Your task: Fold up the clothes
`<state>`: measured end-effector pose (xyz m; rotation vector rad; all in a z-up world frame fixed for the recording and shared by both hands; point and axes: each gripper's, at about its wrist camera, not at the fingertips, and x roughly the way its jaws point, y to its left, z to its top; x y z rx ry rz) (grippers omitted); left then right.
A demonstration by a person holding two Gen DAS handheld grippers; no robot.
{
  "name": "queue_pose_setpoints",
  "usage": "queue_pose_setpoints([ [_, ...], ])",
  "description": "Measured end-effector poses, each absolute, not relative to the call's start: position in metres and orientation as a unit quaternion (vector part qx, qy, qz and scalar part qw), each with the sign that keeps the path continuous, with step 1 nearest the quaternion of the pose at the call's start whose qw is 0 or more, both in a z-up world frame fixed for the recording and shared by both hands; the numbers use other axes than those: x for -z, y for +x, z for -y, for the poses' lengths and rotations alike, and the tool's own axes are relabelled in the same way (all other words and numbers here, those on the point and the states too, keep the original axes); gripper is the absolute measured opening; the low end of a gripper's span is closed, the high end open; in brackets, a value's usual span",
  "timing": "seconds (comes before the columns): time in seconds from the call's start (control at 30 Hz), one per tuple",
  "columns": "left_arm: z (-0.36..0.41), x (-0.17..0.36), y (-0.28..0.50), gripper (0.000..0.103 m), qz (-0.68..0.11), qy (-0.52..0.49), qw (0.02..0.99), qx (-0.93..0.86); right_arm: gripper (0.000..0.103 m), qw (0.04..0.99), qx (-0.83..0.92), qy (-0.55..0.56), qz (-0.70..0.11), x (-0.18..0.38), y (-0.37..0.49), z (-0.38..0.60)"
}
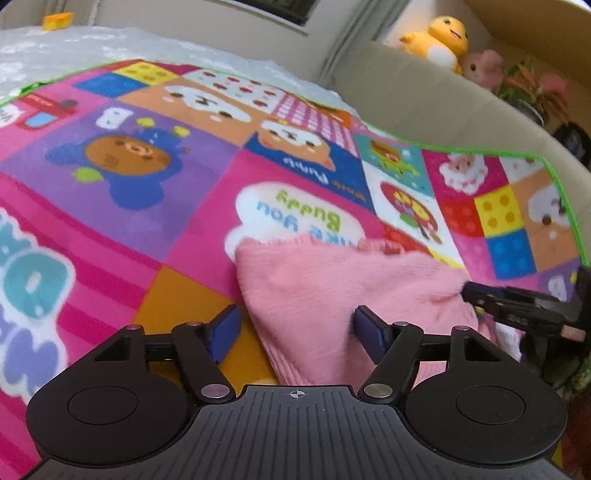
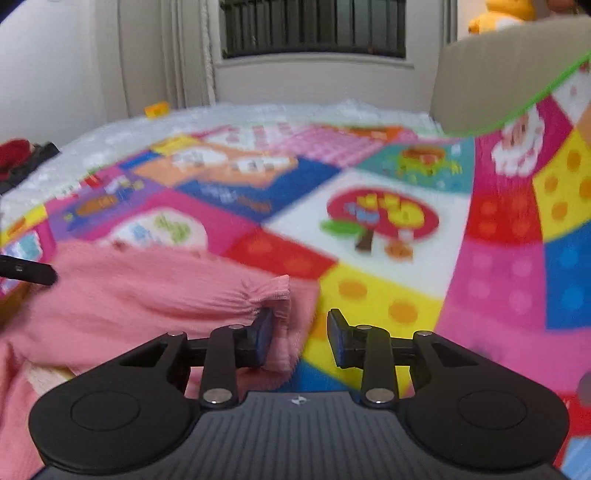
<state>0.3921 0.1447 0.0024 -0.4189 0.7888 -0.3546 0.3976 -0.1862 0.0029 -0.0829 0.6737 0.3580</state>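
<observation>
A pink knitted garment (image 1: 332, 288) lies crumpled on a colourful cartoon blanket (image 1: 147, 177). My left gripper (image 1: 297, 332) is open just above the garment's near edge, its right finger over the pink cloth and its left finger over the blanket. From the right, my right gripper (image 1: 471, 293) reaches the garment's side. In the right wrist view the right gripper (image 2: 301, 339) is open, and the ribbed cuff (image 2: 273, 291) of the pink garment (image 2: 129, 295) lies against its left finger and partly in the gap. The left gripper's tip (image 2: 29, 273) shows at the left edge.
The blanket (image 2: 388, 280) has a green hem (image 1: 557, 192) and lies on a white bed cover (image 1: 74, 48). A beige padded edge (image 1: 424, 96) rises behind it, with plush toys (image 1: 443, 37) and a plant on top. A small yellow object (image 1: 57, 20) sits far back; dark clothes (image 2: 22, 158) lie left.
</observation>
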Motion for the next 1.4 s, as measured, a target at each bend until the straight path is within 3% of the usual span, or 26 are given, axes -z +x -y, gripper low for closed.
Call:
queue_pose_setpoints([
  [0.2, -0.14, 0.005, 0.419, 0.082, -0.393, -0.254, 0.865, 0.179, 0.056, 0.921, -0.185, 0.046, -0.34, -0.02, 0.425, 0.189],
  [0.3, -0.136, 0.011, 0.429, 0.085, -0.39, -0.258, 0.866, 0.175, 0.057, 0.908, -0.156, 0.089, -0.379, -0.002, 0.45, 0.191],
  [0.37, -0.135, 0.014, 0.436, 0.083, -0.386, -0.267, 0.864, 0.183, 0.058, 0.895, -0.163, 0.109, -0.4, 0.01, 0.46, 0.189],
  [0.43, -0.133, 0.018, 0.44, 0.071, -0.382, -0.268, 0.863, 0.196, 0.058, 0.889, -0.178, 0.111, -0.407, 0.018, 0.464, 0.181],
  [0.5, -0.132, 0.022, 0.44, 0.061, -0.379, -0.268, 0.861, 0.209, 0.05, 0.885, -0.203, 0.1, -0.408, 0.019, 0.462, 0.172],
  [0.53, -0.132, 0.024, 0.44, 0.051, -0.378, -0.268, 0.86, 0.215, 0.044, 0.882, -0.215, 0.093, -0.408, 0.02, 0.46, 0.168],
  [0.57, -0.131, 0.026, 0.44, 0.044, -0.376, -0.268, 0.859, 0.222, 0.025, 0.882, -0.224, 0.086, -0.406, 0.019, 0.458, 0.165],
  [0.6, -0.131, 0.025, 0.438, 0.035, -0.374, -0.268, 0.859, 0.225, 0.019, 0.883, -0.229, 0.08, -0.402, 0.015, 0.454, 0.164],
  [0.63, -0.132, 0.023, 0.435, 0.029, -0.371, -0.269, 0.86, 0.227, 0.019, 0.885, -0.234, 0.076, -0.395, 0.01, 0.448, 0.164],
  [0.83, -0.124, -0.042, 0.369, 0.022, -0.307, -0.198, 0.891, 0.271, 0.017, 0.909, -0.279, 0.024, -0.309, -0.047, 0.368, 0.177],
  [1.0, -0.116, -0.07, 0.288, 0.022, -0.293, -0.139, 0.9, 0.291, 0.017, 0.912, -0.302, -0.037, -0.274, -0.073, 0.276, 0.184],
  [1.17, -0.118, -0.052, 0.225, 0.026, -0.328, -0.134, 0.891, 0.284, 0.017, 0.898, -0.314, -0.116, -0.286, -0.053, 0.199, 0.177],
  [1.27, -0.125, -0.037, 0.192, 0.034, -0.349, -0.142, 0.883, 0.28, 0.018, 0.884, -0.311, -0.158, -0.311, -0.029, 0.165, 0.17],
  [1.33, -0.134, -0.03, 0.175, 0.056, -0.361, -0.153, 0.876, 0.279, 0.02, 0.88, -0.304, -0.169, -0.323, -0.019, 0.15, 0.171],
  [1.4, -0.145, -0.027, 0.163, 0.063, -0.367, -0.166, 0.872, 0.279, 0.023, 0.88, -0.297, -0.164, -0.333, -0.014, 0.137, 0.178],
])
